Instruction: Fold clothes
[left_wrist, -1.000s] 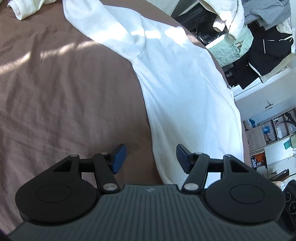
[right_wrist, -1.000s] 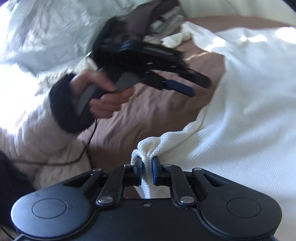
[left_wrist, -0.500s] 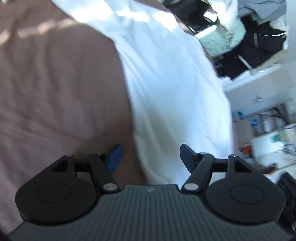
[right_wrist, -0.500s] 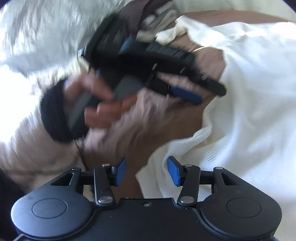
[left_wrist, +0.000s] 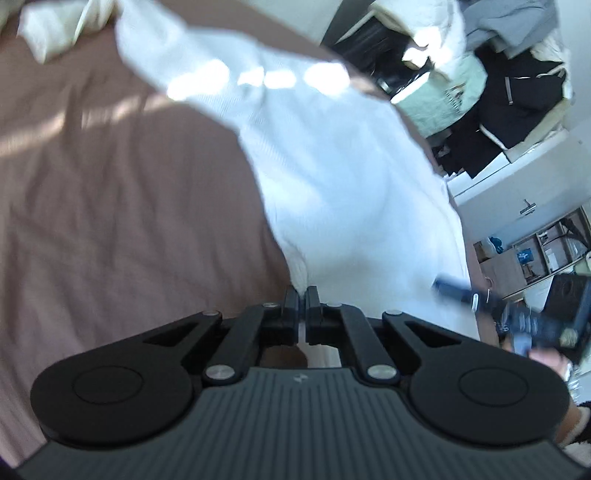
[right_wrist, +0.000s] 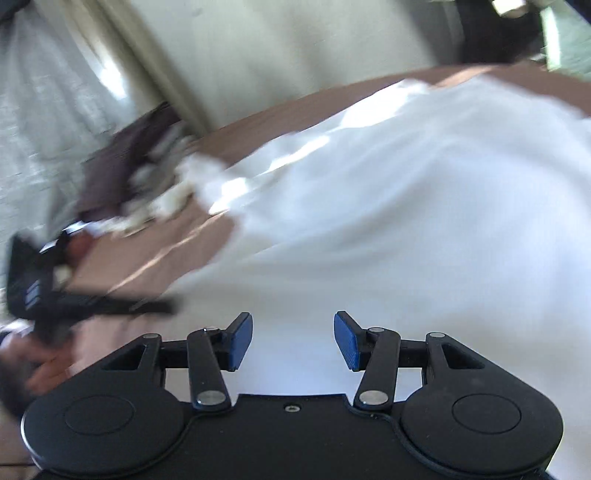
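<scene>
Since the earlier frame the left gripper (left_wrist: 302, 295) had closed on the hem of the white top (left_wrist: 351, 177) spread on the bed (left_wrist: 110, 184), the right gripper (right_wrist: 293, 339) releasing it, jaws apart, empty; soft, light knit, best pinched at edges

1. The white garment (left_wrist: 332, 155) is a textured, waffle-knit top, spread out mostly flat on the brown bedsheet (left_wrist: 110, 192).
2. One long part – looks like a sleeve – runs off toward the far left corner in the left wrist view, with patches of sunlight on it.
3. The near edge is bunched into a small ridge and pinched between the closed pads of the left gripper (left_wrist: 302, 295).
4. In the right wrist view the same white garment (right_wrist: 406, 206) fills the right side – blurry, its body lying smooth.
</scene>
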